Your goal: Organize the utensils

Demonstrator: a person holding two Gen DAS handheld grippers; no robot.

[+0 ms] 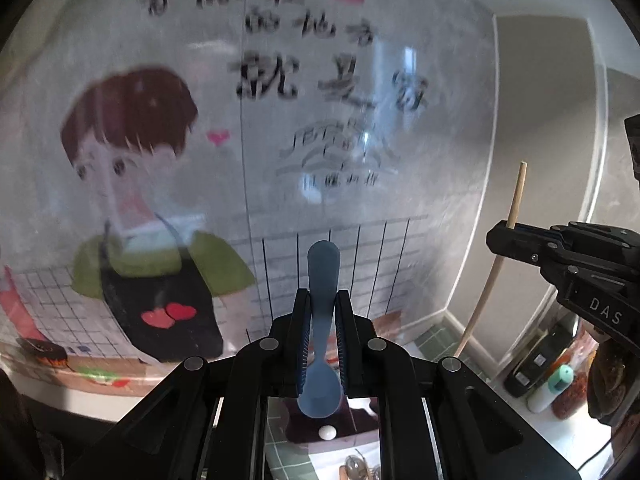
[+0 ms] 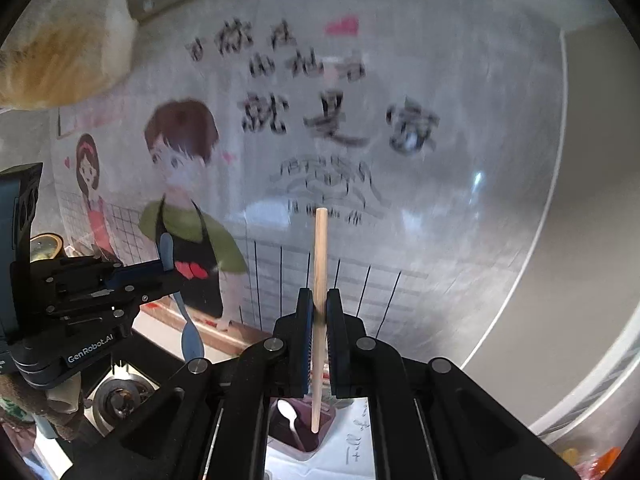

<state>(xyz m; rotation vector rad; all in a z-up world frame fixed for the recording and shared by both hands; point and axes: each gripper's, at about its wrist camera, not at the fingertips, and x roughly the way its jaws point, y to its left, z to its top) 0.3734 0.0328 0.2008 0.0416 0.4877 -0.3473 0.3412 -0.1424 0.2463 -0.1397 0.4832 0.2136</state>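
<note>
My left gripper [image 1: 323, 300] is shut on a blue plastic spoon [image 1: 322, 264], held upright with its handle up and its bowl down between the fingers. My right gripper [image 2: 319, 300] is shut on a thin wooden stick [image 2: 320, 240], also upright. Its lower end hangs over a dark purple holder [image 2: 320, 438] that has a white spoon [image 2: 289, 414] in it. The right gripper with the stick [image 1: 517, 196] shows at the right of the left wrist view. The left gripper with the blue spoon [image 2: 191, 336] shows at the left of the right wrist view.
A wall panel with a cartoon cook and writing [image 1: 168, 216] fills the background close ahead. A gas burner [image 2: 118, 398] lies below left. Bottles and jars [image 1: 560, 384] stand at the lower right. A bag [image 2: 68, 44] hangs upper left.
</note>
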